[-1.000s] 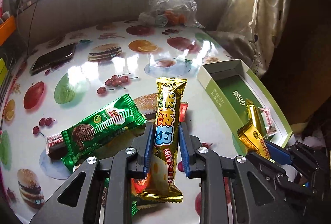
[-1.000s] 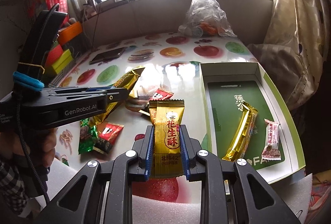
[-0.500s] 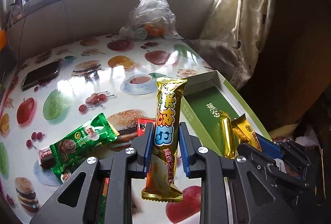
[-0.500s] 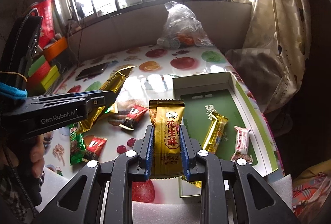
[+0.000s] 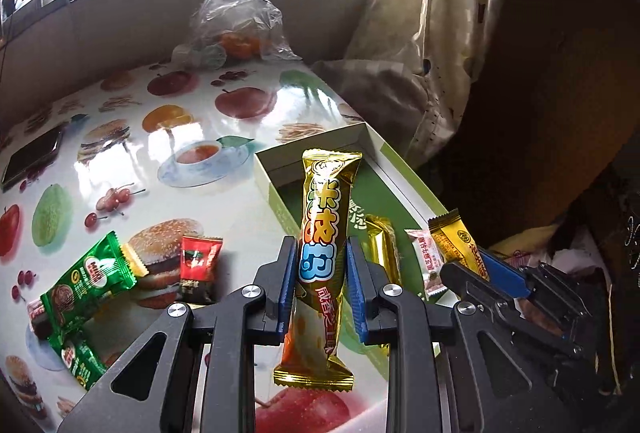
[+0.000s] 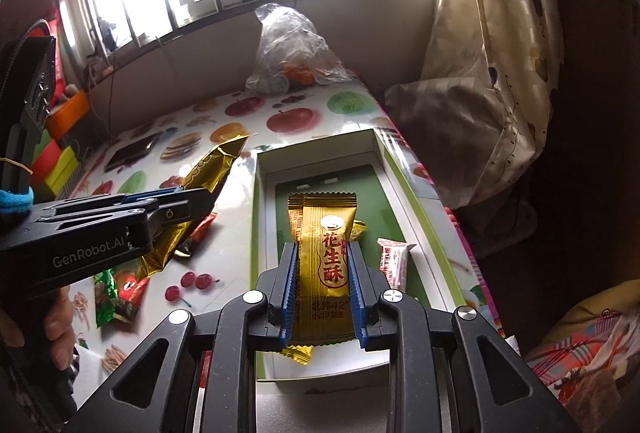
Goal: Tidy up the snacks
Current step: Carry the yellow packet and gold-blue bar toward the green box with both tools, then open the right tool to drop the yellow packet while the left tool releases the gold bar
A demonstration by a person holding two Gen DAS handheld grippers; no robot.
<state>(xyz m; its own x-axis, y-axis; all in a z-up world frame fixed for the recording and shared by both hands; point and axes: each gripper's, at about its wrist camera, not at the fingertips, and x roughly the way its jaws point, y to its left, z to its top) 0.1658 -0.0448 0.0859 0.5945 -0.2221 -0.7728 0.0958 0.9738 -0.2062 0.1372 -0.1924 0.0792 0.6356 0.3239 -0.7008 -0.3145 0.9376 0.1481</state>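
My left gripper is shut on a long gold snack bar, held upright over the left wall of the green box. My right gripper is shut on a flat gold peanut-crisp packet, hanging over the inside of the green box. Inside that box lie a gold bar and a small pink-and-white candy. In the right wrist view the left gripper shows at the left with its gold bar. The right gripper's packet appears at the right of the left wrist view.
On the fruit-print tablecloth lie a green wafer pack and a red-and-black candy. A phone lies far left, a clear plastic bag at the back. A curtain hangs right of the box. Coloured boxes stand at the left.
Both grippers have carried their gold snacks to the right, from over the tablecloth to over the green box. The loose snacks on the table have slid left in view.
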